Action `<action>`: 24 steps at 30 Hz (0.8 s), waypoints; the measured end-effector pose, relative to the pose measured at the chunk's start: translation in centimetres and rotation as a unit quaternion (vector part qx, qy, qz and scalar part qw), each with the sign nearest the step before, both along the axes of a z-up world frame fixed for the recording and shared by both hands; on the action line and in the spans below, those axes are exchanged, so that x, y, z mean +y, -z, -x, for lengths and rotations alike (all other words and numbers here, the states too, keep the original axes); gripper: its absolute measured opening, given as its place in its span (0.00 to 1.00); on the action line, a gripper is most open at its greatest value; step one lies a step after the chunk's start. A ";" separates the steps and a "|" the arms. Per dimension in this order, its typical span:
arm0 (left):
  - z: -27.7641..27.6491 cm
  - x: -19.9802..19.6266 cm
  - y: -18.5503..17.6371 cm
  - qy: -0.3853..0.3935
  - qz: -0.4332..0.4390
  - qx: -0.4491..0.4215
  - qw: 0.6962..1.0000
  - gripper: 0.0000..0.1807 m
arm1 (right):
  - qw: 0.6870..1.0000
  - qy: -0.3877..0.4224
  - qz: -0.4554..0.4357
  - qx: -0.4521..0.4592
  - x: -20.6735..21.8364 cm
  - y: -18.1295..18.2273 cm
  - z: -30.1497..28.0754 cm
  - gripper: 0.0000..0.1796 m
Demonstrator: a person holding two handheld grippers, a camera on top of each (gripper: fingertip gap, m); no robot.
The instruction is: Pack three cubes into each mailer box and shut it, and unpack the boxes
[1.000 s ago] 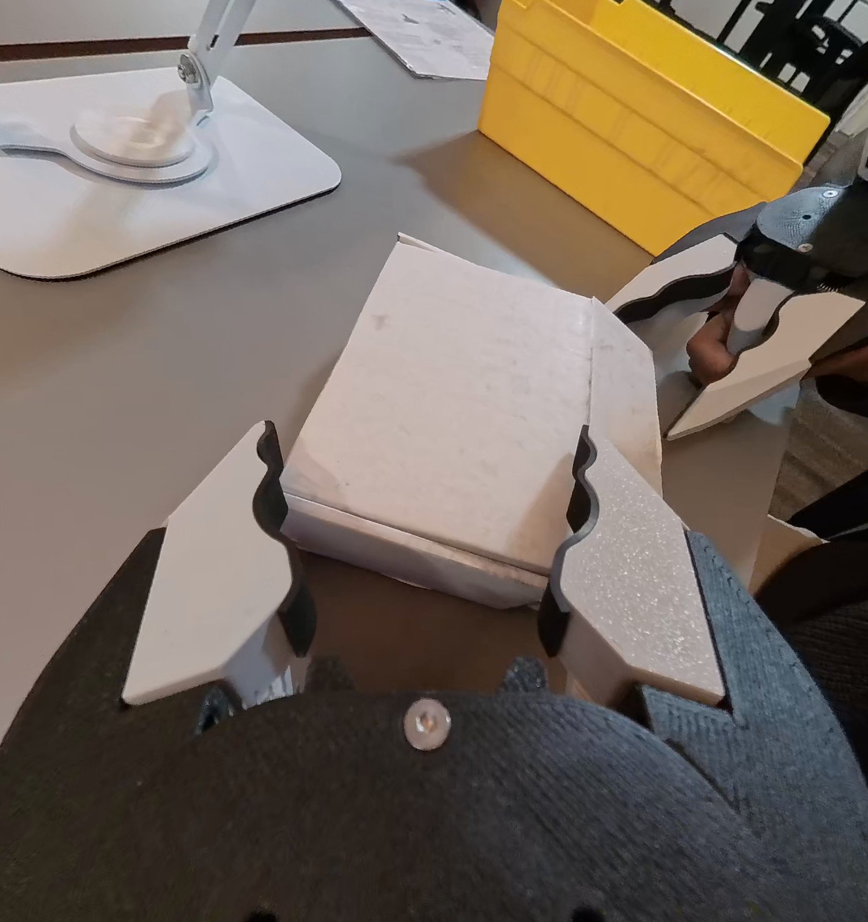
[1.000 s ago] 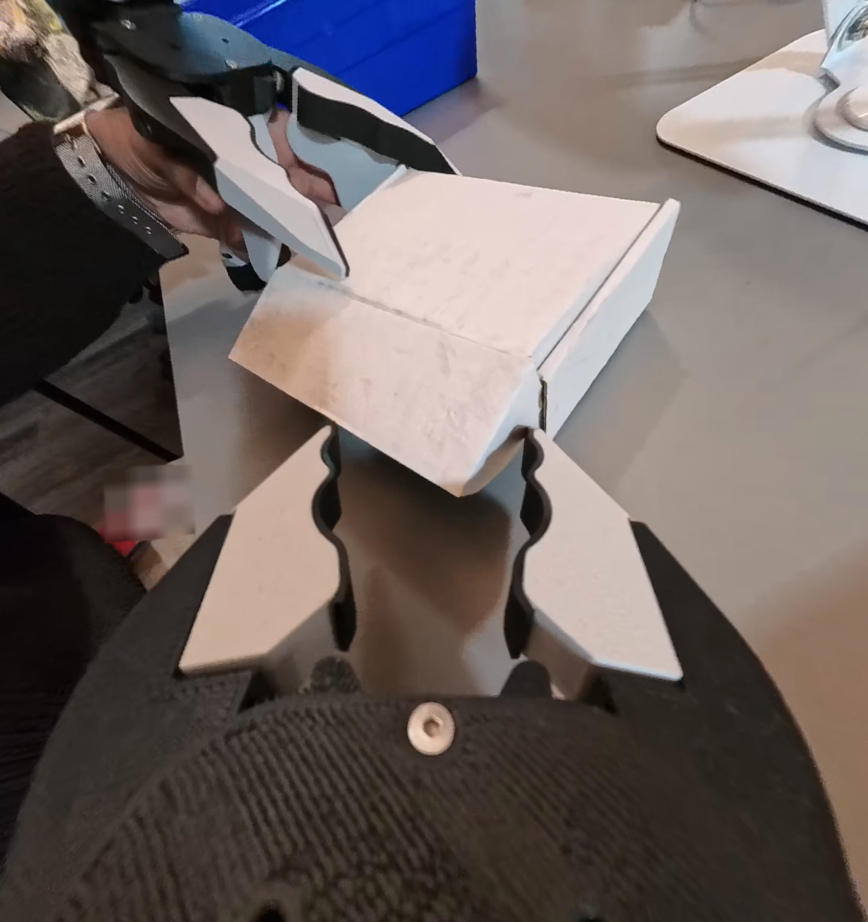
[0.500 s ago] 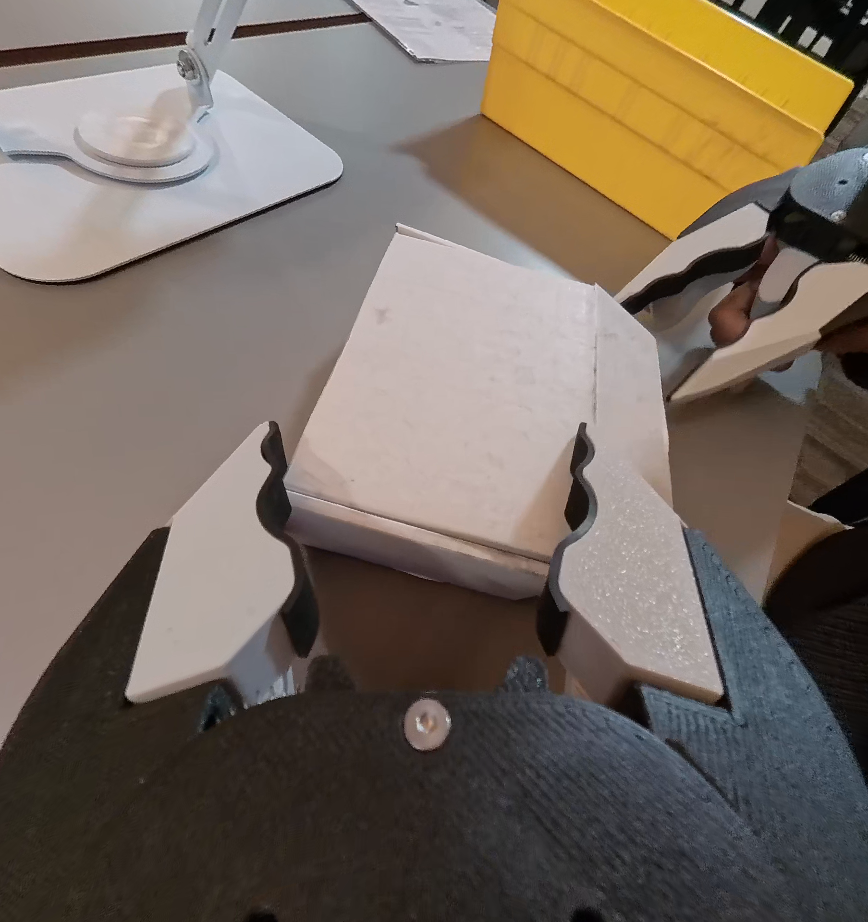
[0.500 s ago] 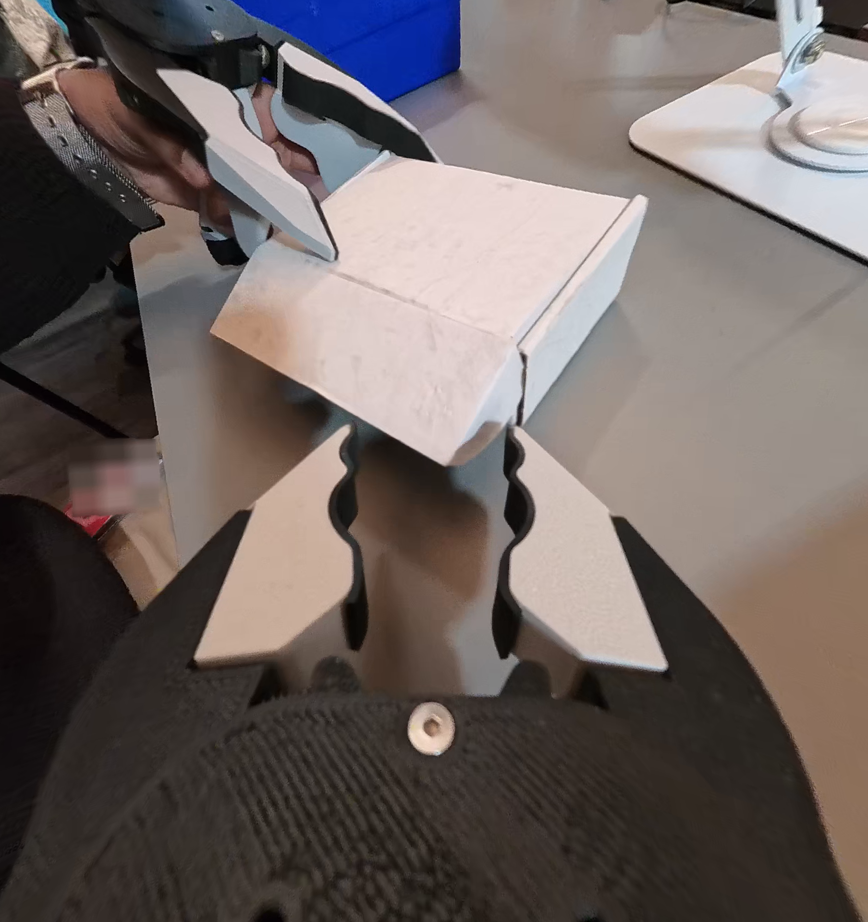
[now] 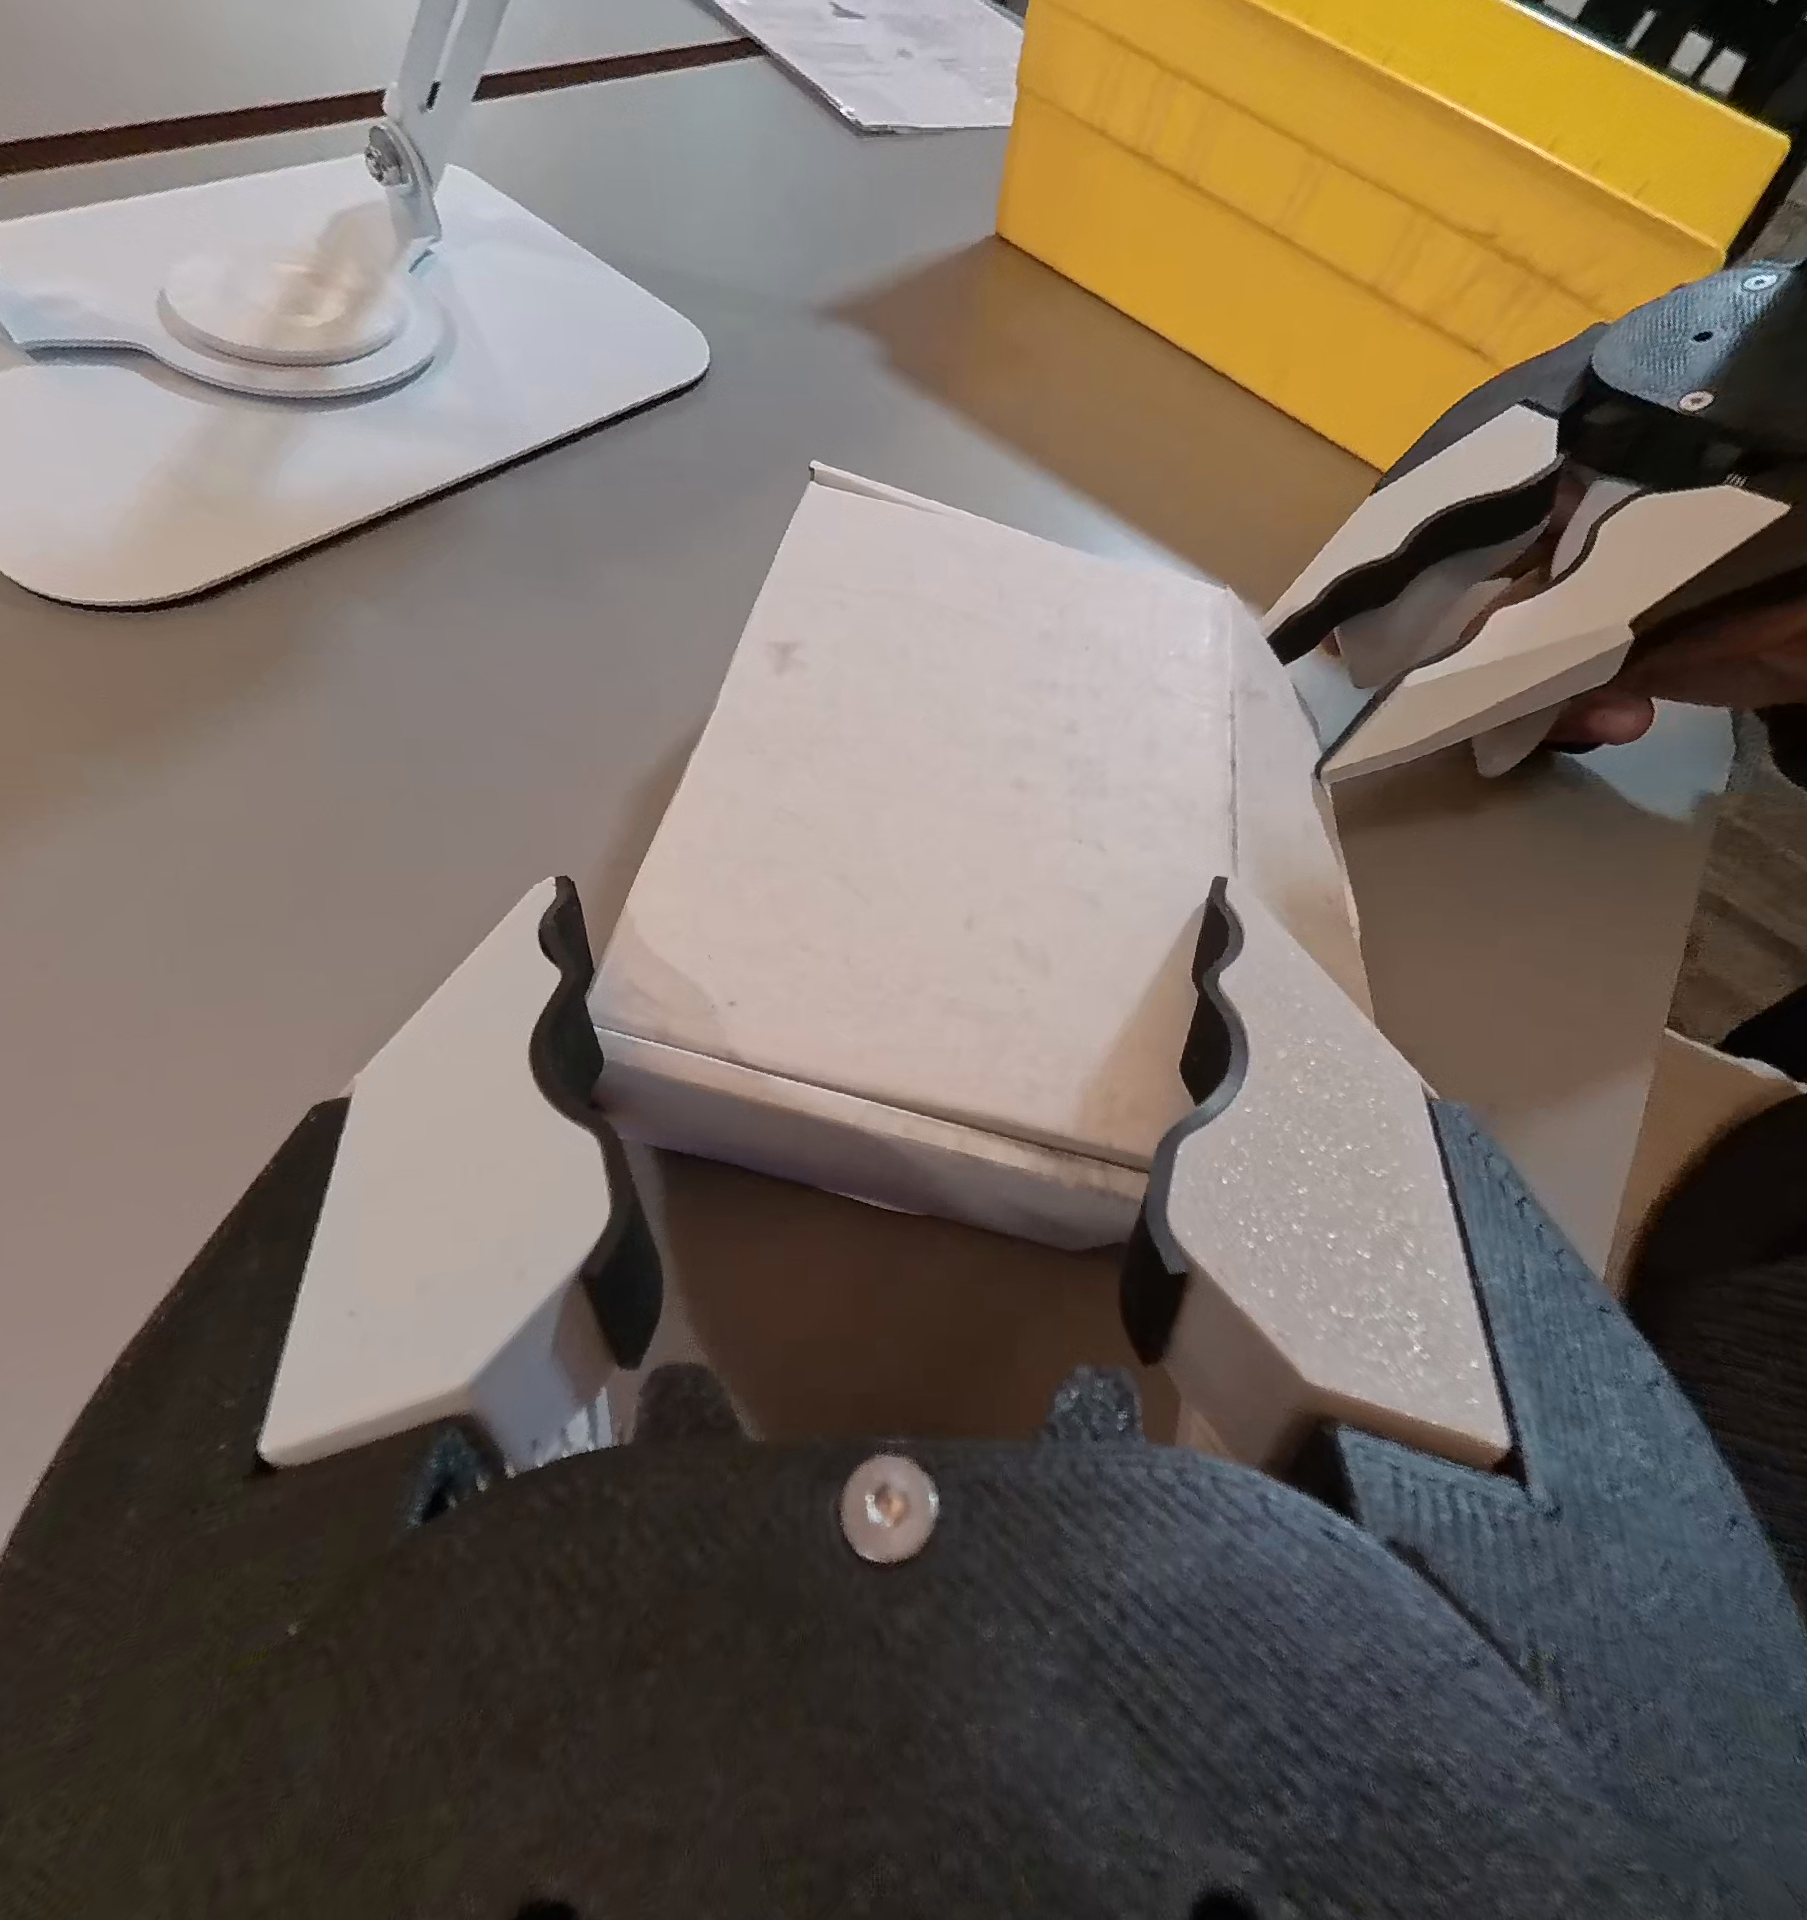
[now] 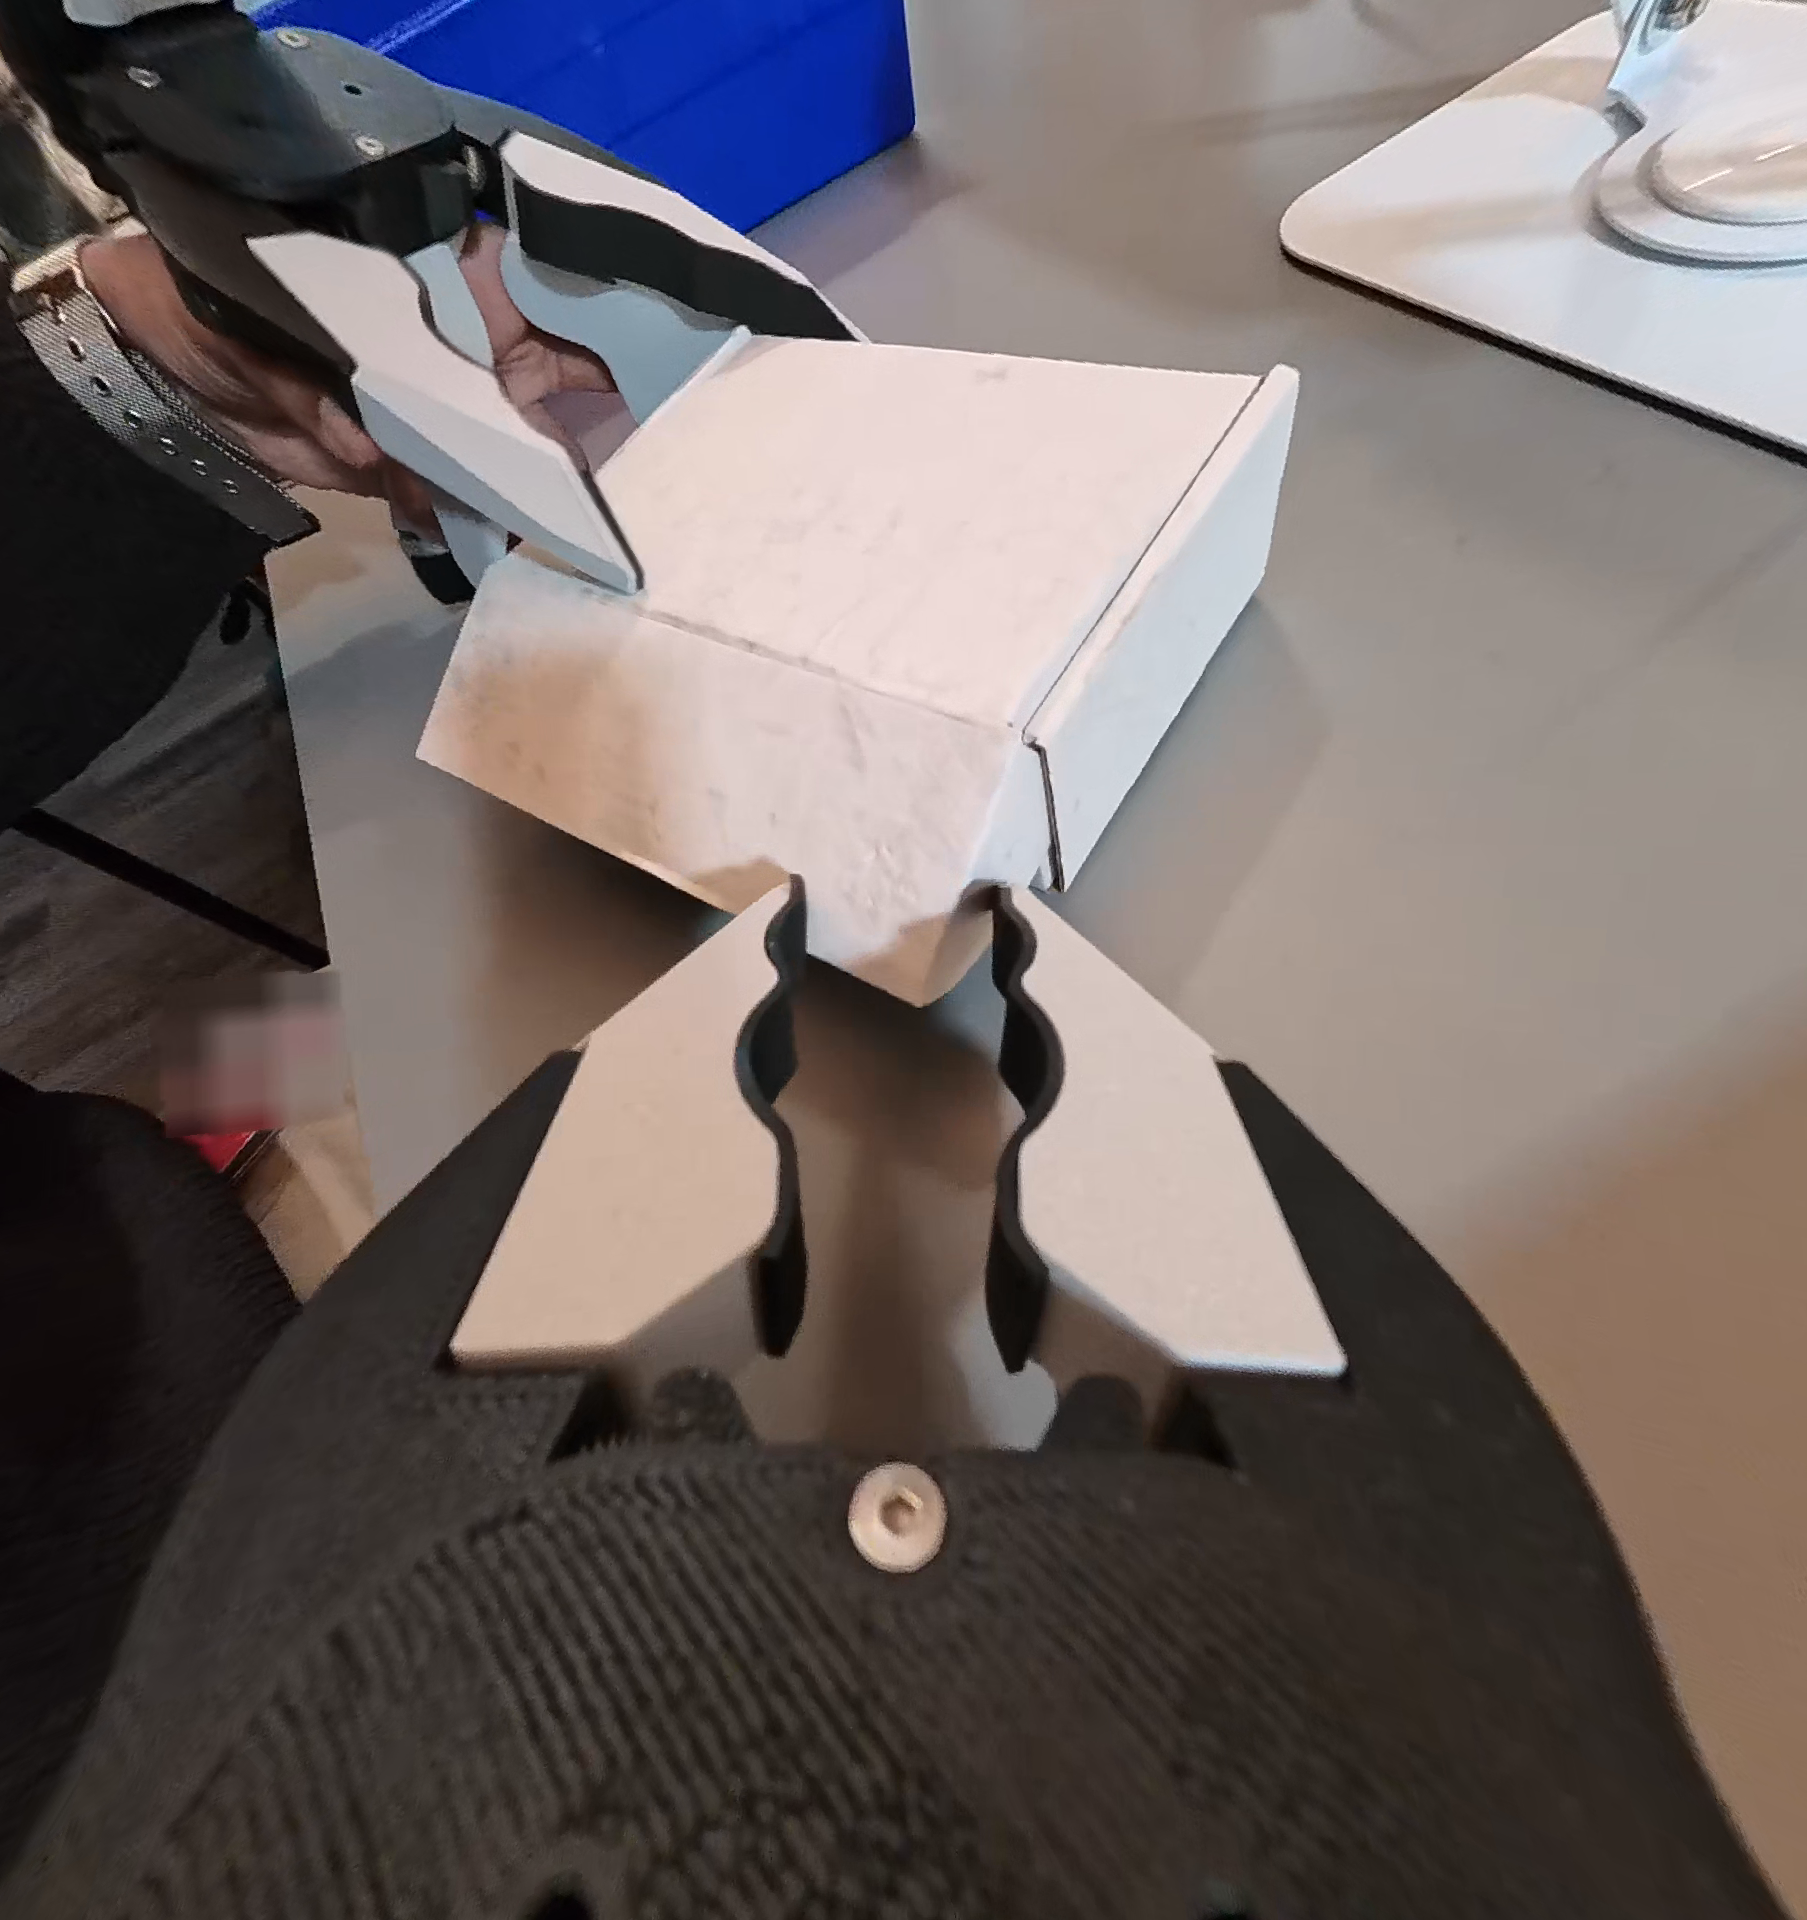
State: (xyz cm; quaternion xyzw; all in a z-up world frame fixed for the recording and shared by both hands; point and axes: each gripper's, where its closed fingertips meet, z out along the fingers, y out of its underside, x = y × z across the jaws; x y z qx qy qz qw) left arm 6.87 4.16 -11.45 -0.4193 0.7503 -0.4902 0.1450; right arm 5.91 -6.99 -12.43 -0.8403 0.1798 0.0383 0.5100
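Note:
A white mailer box (image 5: 930, 831) lies on the grey table with its lid down. Its front flap (image 6: 691, 748) sticks out, untucked, towards the right gripper. My left gripper (image 5: 891, 904) is open wide, with its tips over the box's near end. In the right wrist view one of its fingertips (image 6: 598, 551) rests on the lid near the flap's crease. My right gripper (image 6: 899, 904) is open with a narrow gap, and the flap's corner lies between its tips. It also shows in the left wrist view (image 5: 1481, 613), beside the flap. No cubes are visible.
A yellow bin (image 5: 1398, 177) stands behind the box, and papers (image 5: 878, 52) lie at the back. A blue bin (image 6: 618, 94) is beyond the left gripper. A white stand base (image 5: 255, 364) sits at the far left. The table edge (image 6: 307, 831) runs close to the flap.
My right gripper has moved forward to the flap's corner and its jaws have narrowed. My left gripper has stayed open over the box, shifting only slightly.

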 end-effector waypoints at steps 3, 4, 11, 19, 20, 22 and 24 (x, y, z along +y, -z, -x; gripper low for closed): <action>0.2 -0.1 0.1 0.011 -0.010 -0.005 1.000 0.64 | 1.000 0.003 0.021 -0.010 0.1 0.6 0.0 0.20; 0.2 -0.1 0.1 0.014 -0.010 -0.005 1.000 0.64 | 0.999 0.003 0.029 -0.019 0.1 0.7 0.0 0.20; 0.2 0.1 0.0 0.000 -0.018 -0.009 1.000 0.65 | 0.999 0.007 0.011 -0.040 0.0 0.0 -0.2 0.19; 3.6 2.1 -2.6 -0.040 0.060 -0.051 0.996 0.66 | 0.998 -0.013 -0.010 -0.058 -0.2 -0.8 0.4 0.38; 4.2 2.3 -2.8 -0.043 0.068 -0.055 0.995 0.67 | 0.998 -0.015 -0.013 -0.065 -0.2 -0.9 0.4 0.42; 5.1 2.2 -2.8 -0.040 0.073 -0.060 0.995 0.69 | 0.996 -0.014 -0.022 -0.082 -0.4 -1.4 0.0 0.46; 5.5 1.7 -2.7 -0.030 0.065 -0.063 0.995 0.70 | 0.995 -0.016 -0.044 -0.083 -0.3 -2.2 -0.3 0.49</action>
